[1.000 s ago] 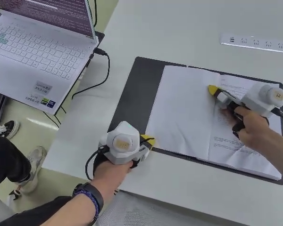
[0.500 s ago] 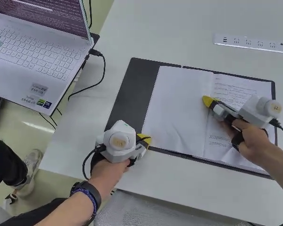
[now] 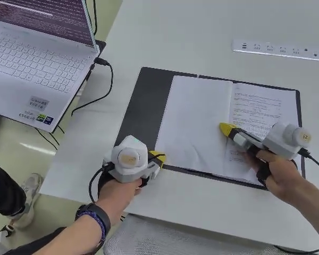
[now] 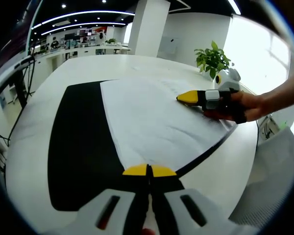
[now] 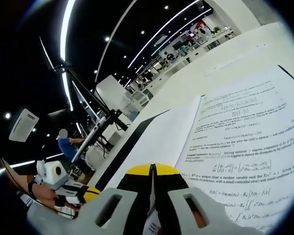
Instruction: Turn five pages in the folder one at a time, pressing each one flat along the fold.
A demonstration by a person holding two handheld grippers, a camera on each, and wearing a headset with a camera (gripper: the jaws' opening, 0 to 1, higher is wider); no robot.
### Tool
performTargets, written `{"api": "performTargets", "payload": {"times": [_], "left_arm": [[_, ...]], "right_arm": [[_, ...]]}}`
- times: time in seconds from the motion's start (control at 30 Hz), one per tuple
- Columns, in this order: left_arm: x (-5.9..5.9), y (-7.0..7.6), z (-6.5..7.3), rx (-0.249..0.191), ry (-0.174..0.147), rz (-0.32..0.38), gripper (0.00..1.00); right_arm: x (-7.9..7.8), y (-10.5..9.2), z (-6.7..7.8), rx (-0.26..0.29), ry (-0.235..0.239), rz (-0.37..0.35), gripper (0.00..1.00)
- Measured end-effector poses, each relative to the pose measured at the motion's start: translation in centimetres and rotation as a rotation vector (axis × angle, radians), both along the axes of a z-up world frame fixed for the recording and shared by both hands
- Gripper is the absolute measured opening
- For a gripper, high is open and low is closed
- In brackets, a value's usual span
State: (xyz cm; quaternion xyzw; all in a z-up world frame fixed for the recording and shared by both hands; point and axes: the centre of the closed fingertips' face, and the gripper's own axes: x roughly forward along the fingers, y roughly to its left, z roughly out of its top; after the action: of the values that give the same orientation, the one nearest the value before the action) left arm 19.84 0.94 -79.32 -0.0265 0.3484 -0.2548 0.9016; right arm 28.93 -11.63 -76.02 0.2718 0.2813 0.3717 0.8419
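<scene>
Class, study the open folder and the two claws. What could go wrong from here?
The right claw, shut, has its tip at the fold; dragged hard, it may wrinkle or tear the printed page. The left claw sits shut at the folder's near edge, by the turned page's corner; that page might spring back.

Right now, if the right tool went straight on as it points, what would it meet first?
Most likely the blank left page: the right tool points across it. Past that comes the folder's black cover. Depth is unclear.
</scene>
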Motion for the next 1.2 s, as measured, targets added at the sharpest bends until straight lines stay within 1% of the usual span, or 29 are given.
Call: {"api": "performTargets", "payload": {"times": [0.03, 0.17, 0.4, 0.67, 0.77, 0.8, 0.83, 0.9, 1.1, 1.2], "left_arm": [[0.0, 0.0, 0.0, 0.0, 0.0, -0.001, 0.0], [0.0, 0.0, 0.1, -0.001, 0.0, -0.002, 0.0], [-0.1, 0.0, 0.1, -0.003, 0.001, -0.005, 0.0], [-0.1, 0.0, 0.3, -0.009, -0.002, 0.0, 0.0], [-0.1, 0.0, 0.3, -0.008, -0.002, 0.001, 0.0], [-0.1, 0.0, 0.3, -0.011, 0.0, 0.001, 0.0], [-0.1, 0.0, 0.3, -0.012, 0.001, 0.001, 0.0], [-0.1, 0.0, 0.3, -0.012, 0.002, -0.001, 0.0], [-0.1, 0.0, 0.3, -0.013, 0.001, -0.004, 0.0], [-0.1, 0.0, 0.3, -0.014, 0.0, -0.005, 0.0]], "right_arm": [[-0.1, 0.0, 0.0, -0.001, -0.001, 0.003, 0.0], [-1.5, 0.2, 0.0, -0.014, -0.01, 0.037, 0.0], [-3.7, 0.5, -0.2, -0.026, -0.01, 0.091, 0.0], [-5.8, 0.6, -0.2, -0.023, -0.006, 0.115, 0.0], [-6.3, 0.6, -0.2, -0.021, -0.004, 0.119, 0.0], [-6.8, 0.7, -0.2, -0.025, -0.005, 0.129, 0.0], [-6.5, 0.5, -0.4, -0.023, -0.003, 0.132, 0.0], [-6.7, 0.4, -0.6, -0.022, -0.003, 0.139, 0.0], [-8.3, 0.3, -1.1, -0.024, 0.007, 0.179, 0.0], [-8.8, 0.2, -1.2, -0.021, 0.011, 0.181, 0.0]]}}
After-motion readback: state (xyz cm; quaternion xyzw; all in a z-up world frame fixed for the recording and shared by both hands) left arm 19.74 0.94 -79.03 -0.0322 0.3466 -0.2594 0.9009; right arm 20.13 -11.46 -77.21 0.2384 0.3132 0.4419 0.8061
